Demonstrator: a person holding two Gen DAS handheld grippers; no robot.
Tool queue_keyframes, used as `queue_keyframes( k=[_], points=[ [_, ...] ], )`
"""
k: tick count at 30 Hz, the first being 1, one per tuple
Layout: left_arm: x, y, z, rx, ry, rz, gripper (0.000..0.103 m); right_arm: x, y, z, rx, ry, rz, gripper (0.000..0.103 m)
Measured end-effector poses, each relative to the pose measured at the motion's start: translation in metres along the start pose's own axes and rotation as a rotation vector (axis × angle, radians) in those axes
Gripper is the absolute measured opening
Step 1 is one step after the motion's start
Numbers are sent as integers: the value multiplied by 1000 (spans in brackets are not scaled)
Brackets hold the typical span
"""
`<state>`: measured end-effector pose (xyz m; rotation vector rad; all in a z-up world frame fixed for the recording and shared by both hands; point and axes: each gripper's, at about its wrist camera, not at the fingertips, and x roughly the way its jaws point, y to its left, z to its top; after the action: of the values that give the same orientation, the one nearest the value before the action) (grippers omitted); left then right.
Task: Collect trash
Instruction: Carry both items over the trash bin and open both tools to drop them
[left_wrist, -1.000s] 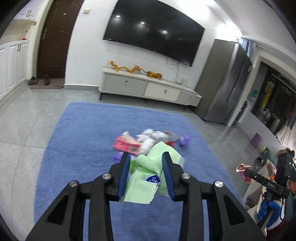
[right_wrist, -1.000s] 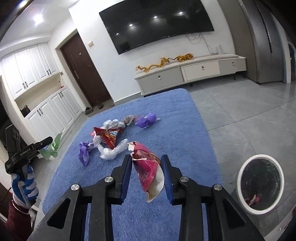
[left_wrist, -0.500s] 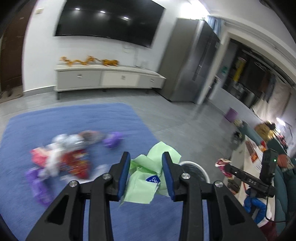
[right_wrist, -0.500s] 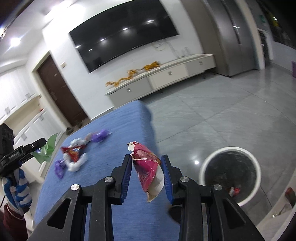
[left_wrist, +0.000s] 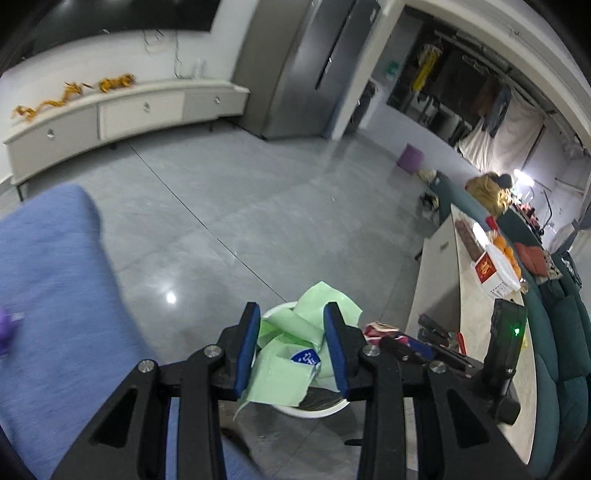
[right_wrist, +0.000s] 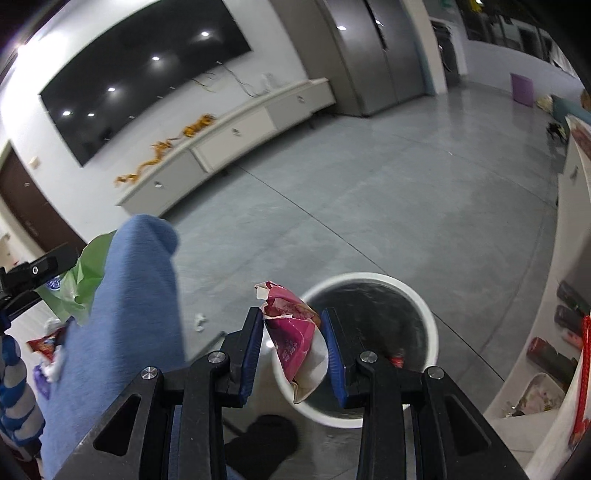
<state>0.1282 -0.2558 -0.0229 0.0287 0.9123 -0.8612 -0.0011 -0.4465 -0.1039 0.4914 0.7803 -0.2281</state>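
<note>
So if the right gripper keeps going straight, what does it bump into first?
Probably the white trash bin. The right gripper, shut on a pink wrapper, points down towards its open mouth, though depth is unclear.

The left gripper (left_wrist: 291, 347) has a black frame and blue pads; the wrapper (left_wrist: 295, 354) between them is pale green with a small blue and white badge. The right gripper (right_wrist: 291, 350) is likewise black with blue pads, and its wrapper (right_wrist: 291, 332) is magenta pink with a white inner side. The bin (right_wrist: 417, 295) is white outside and dark grey inside. The rug (left_wrist: 48, 280) is plain mid blue, the floor (left_wrist: 258, 192) grey tile with a dark seam. The cabinet (right_wrist: 236, 129) is white and light grey with orange-yellow decoration on top. The small tub (left_wrist: 410, 158) far off is purple. The glove (right_wrist: 14, 373) is blue and white striped
</note>
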Motion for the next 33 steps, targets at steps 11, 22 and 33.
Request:
queue_keyframes(
  k=[11, 22, 33],
  points=[
    [123, -22, 1, -38, 148, -31, 61, 58, -45, 4, 62, 97, -100, 42],
    [91, -17, -13, -39, 76, 31, 61, 55, -44, -3, 75, 91, -145, 43],
    [-6, -8, -38, -23, -170, 320, 70, 1, -10, -4, 35, -37, -155, 45]
  ],
)
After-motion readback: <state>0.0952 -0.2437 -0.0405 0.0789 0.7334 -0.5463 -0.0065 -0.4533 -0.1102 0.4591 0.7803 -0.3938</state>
